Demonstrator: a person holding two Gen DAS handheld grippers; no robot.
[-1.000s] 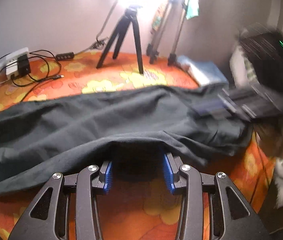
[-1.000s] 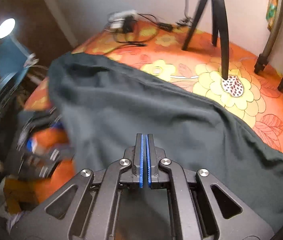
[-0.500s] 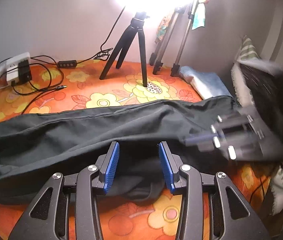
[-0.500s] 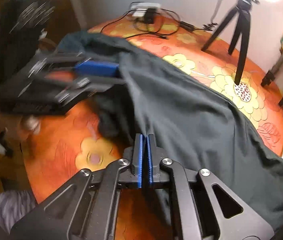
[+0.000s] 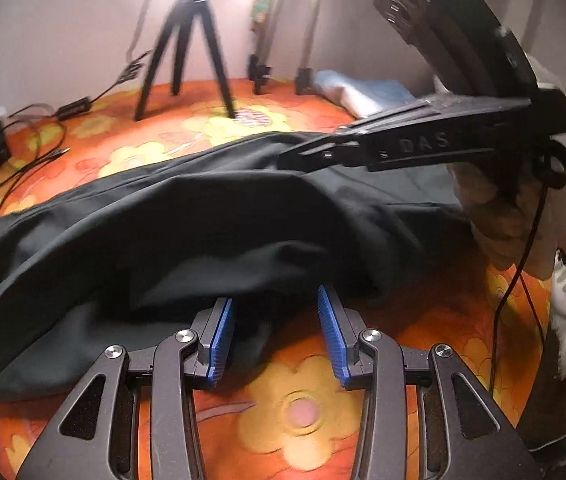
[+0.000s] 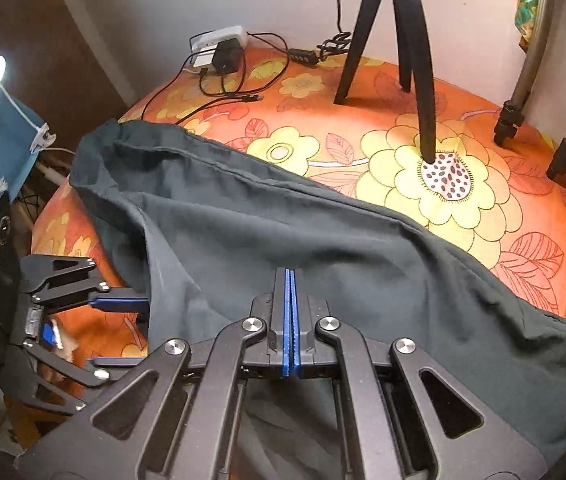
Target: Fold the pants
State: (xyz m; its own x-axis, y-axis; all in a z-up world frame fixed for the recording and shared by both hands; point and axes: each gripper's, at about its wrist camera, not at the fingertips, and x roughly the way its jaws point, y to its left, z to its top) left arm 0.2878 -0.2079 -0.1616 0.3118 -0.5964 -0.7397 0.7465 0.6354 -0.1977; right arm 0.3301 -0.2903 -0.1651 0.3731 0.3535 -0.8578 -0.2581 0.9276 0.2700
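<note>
Across the orange flowered worktop (image 6: 463, 128), dark pants (image 6: 323, 240) laid out long, running in the right wrist view from the far left corner near the charger (image 6: 225, 58) to the near right edge, clear of the tripod (image 6: 421, 80) legs. Pinches what looks like a raised ridge of that cloth with the right tool (image 6: 291, 276), blue pads pressed flat together (no gap visible between them). Sits at the near long edge with the left tool (image 5: 273, 296), jaws about halfway apart and gripping nothing, a loose fold draped over the tips. Places both tools on the same long side, roughly square to the long axis, left one toward the charger end, right one further along toward the other end. Cannot tell waistband from hems at either end. Judging by that layout, calls next for closing the left tool on the near edge, then carrying that edge across the width.
</note>
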